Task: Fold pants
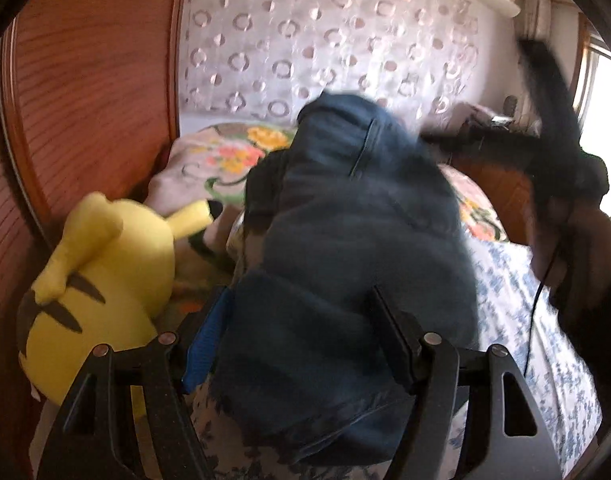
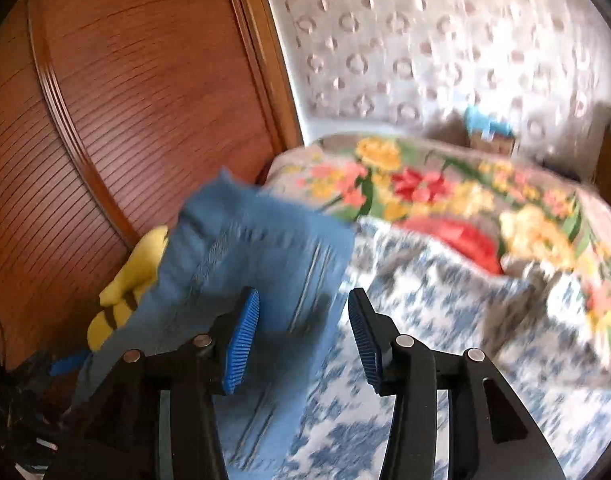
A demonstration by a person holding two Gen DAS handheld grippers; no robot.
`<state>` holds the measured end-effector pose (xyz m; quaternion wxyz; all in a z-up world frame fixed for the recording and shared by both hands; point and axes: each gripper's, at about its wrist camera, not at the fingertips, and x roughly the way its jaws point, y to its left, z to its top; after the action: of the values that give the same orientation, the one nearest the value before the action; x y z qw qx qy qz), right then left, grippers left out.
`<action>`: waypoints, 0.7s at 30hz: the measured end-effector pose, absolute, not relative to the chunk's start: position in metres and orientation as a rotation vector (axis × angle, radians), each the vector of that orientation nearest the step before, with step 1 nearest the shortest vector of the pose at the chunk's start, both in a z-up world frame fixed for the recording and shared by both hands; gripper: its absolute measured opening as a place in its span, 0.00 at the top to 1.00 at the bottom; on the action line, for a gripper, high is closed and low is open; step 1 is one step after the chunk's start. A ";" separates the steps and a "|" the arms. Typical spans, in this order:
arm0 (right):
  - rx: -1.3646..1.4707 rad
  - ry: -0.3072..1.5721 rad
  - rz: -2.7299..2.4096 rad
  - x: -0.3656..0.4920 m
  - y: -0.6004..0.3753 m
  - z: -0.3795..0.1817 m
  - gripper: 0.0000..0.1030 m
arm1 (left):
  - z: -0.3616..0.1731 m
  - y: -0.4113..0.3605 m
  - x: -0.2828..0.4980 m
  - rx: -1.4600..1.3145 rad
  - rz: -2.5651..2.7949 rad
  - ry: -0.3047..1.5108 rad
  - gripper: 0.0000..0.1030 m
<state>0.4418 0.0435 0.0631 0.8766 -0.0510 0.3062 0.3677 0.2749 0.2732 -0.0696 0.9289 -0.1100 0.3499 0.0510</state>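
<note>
Pants point(image 1: 345, 264) fill the left gripper point(image 1: 301, 332), apparently clamped between its jaws; only the right view shows the right gripper point(image 2: 303, 338) half open and empty, low centre.

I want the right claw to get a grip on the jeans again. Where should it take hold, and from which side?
Probably the near free edge of the jeans, beside the right claw. That edge hangs thin and loose above the bedspread, so come in from the right, one pad on each face.
</note>
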 end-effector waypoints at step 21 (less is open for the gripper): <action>-0.129 0.540 0.800 0.323 -0.029 0.078 0.63 | 0.009 0.217 0.208 -0.141 0.090 0.566 0.31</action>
<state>0.3230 -0.0290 0.0783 0.8838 -0.0620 0.2593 0.3845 0.2077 0.2173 0.0088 0.9568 -0.0694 0.2787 0.0444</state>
